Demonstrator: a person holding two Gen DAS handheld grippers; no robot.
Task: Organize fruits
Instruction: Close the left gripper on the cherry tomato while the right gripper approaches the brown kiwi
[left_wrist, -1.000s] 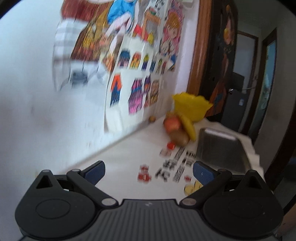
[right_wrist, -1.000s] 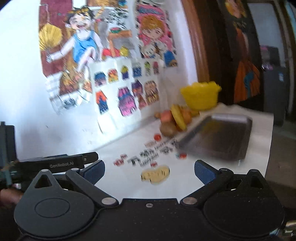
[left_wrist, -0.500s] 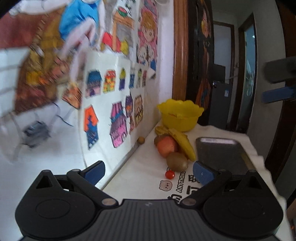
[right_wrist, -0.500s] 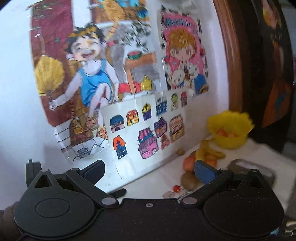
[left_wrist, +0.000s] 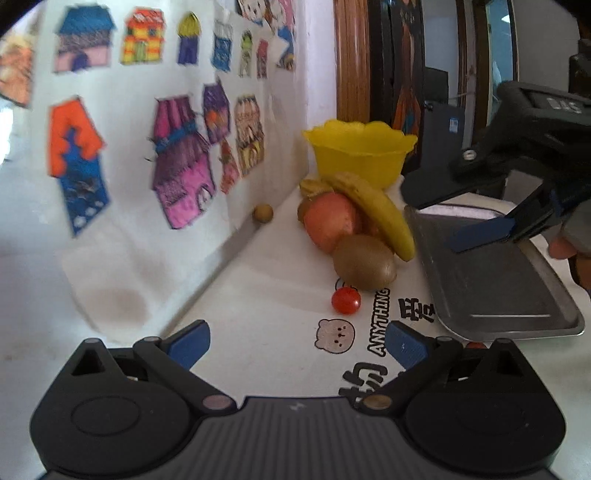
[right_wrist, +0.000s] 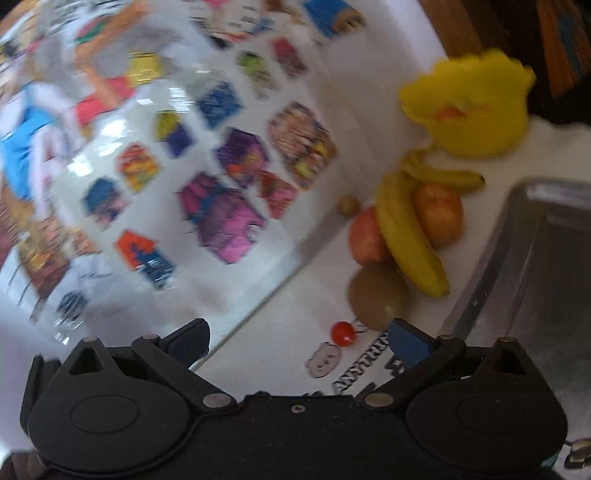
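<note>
The left tool (left_wrist: 297, 343) is spread wide and holds nothing, low over the white worktop (left_wrist: 258, 295); the right tool (right_wrist: 297, 338) is likewise wide open and empty, and in the left view it shows above the metal tray (left_wrist: 495, 280), a fingertip of the hand just behind it. The fruits lie in a heap between the wall and the tray: a kiwi (left_wrist: 364, 262) nearest, a reddish apple (left_wrist: 330, 227) behind it, a banana (left_wrist: 376, 210) lying across them; a cherry tomato (left_wrist: 346, 301) sits just in front of the kiwi; a small brown fruit (left_wrist: 263, 213) rests apart at the foot of the wall. The yellow bowl (left_wrist: 360, 155) stands behind the heap, something orange inside it in the right view; coloured house drawings (left_wrist: 181, 162) cover the wall.
</note>
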